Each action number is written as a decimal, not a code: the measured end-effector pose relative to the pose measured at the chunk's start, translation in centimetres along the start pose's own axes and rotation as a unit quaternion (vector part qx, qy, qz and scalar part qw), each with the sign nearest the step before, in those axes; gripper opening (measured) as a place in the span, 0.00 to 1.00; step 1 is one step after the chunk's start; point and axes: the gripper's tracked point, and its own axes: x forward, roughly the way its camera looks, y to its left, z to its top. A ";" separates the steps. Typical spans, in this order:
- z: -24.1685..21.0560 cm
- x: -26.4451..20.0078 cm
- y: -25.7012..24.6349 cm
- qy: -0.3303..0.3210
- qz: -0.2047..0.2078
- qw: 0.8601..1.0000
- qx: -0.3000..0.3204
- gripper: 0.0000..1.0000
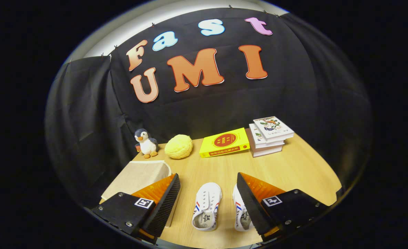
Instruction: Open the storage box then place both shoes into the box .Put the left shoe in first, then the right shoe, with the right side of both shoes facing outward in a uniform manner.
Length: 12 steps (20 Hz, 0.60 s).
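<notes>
While the storage box (140, 174) sits closed on the bench (293, 169) just beyond the left finger, nothing of the task looks begun: the gripper (208, 193) hangs with jaws released, both shoes (left shoe (207, 207), right shoe (242, 216)) lying below them.

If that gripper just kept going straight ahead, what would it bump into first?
Probably the white shoe lying between the open gripper's fingers. If it passes above the shoe, the yellow book lies beyond; height is hard to judge.
</notes>
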 end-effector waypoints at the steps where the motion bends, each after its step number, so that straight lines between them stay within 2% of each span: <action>1: -0.4 0.5 0.4 0.010 0.015 1.000 0.013 0.99; 6: -2.8 3.1 2.8 0.072 0.092 0.991 0.067 0.99; 8: -4.0 4.0 4.5 0.102 0.135 0.980 0.105 0.99; 12: -6.8 6.2 6.9 0.162 0.186 0.957 0.153 0.99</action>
